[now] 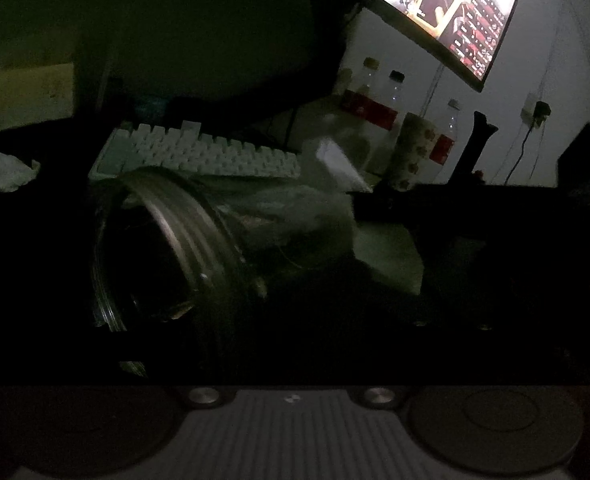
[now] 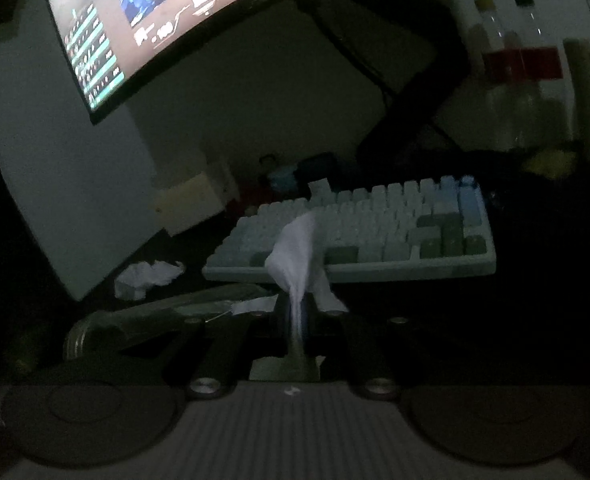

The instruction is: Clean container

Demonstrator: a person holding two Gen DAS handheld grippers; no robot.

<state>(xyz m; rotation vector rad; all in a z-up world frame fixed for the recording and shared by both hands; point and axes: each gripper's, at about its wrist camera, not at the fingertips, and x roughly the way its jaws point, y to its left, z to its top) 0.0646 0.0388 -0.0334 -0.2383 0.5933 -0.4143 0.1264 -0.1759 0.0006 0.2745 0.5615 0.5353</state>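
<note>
The scene is very dark. In the left wrist view a clear jar (image 1: 199,240) with a threaded mouth lies tilted, its mouth toward the lower left, held in my left gripper (image 1: 231,304), whose dark fingers are barely visible around it. In the right wrist view my right gripper (image 2: 297,312) is shut on a white tissue (image 2: 299,256) that sticks up between the fingers. The jar's rim (image 2: 95,332) shows low at the left of that view, just left of the right gripper.
A white keyboard (image 2: 375,232) lies behind on the dark desk. A curved monitor (image 2: 143,16) glows above. Several bottles (image 1: 375,108) and a patterned cup (image 1: 411,148) stand at the back right. A crumpled tissue (image 2: 147,276) lies at the left.
</note>
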